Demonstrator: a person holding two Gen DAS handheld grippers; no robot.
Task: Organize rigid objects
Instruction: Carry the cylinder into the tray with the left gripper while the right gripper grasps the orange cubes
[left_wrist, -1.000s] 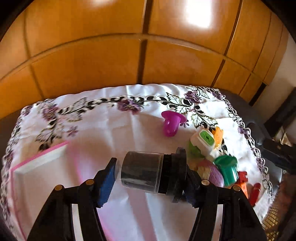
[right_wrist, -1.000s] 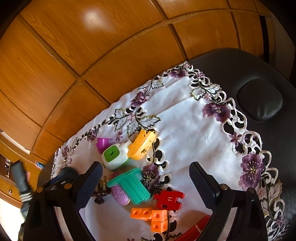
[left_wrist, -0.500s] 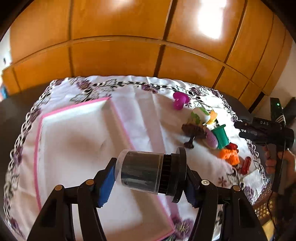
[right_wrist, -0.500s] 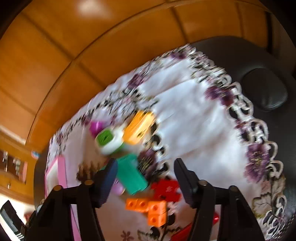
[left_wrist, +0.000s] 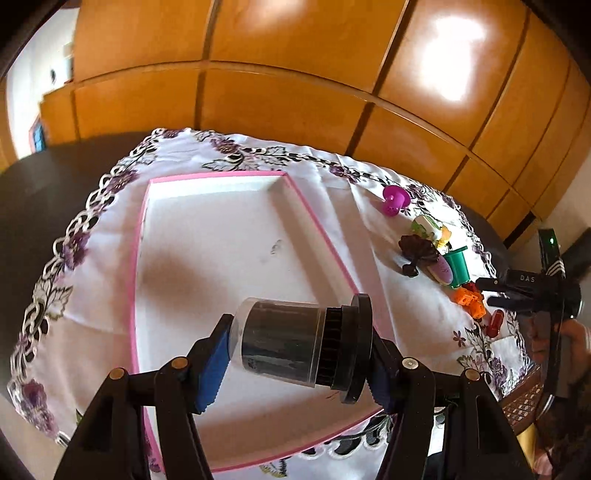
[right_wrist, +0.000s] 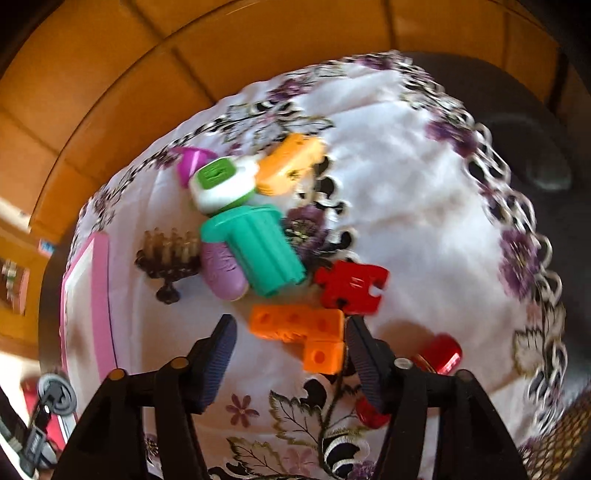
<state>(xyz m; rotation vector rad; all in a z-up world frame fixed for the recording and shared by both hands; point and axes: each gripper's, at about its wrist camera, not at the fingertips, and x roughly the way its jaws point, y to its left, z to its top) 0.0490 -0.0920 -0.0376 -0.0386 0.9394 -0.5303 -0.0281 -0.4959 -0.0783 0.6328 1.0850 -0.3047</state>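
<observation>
Left gripper (left_wrist: 299, 354): clamped end to end on a dark jar (left_wrist: 280, 343), which lies sideways between the blue pads with its black lid (left_wrist: 354, 354) toward the right finger.
Jar: held in the air above the near part of the tray (left_wrist: 207, 236), not touching it.
Tray: white with a pink rim, lying on the flowered cloth (left_wrist: 96, 266); nothing rests inside it.
Right gripper (right_wrist: 286, 352): fingers apart, low over the cloth, with the orange blocks (right_wrist: 299, 325) between the tips; the right finger is at the edge of the blocks, though contact is lost in the blur.
Toy pile: beyond the blocks lie a red puzzle piece (right_wrist: 351, 284), a green cup (right_wrist: 258, 247) on its side, a purple oval piece (right_wrist: 221, 271) touching the cup, and a dark comb-like piece (right_wrist: 170, 258).
Further back: a white and green toy (right_wrist: 221, 184), an orange toy (right_wrist: 291, 164) beside it, and a magenta piece (right_wrist: 190, 162) behind.
Right of gripper: a red cylinder (right_wrist: 441, 352) on the cloth.
Backdrop: wooden cabinet doors (left_wrist: 295, 92) behind the table.
</observation>
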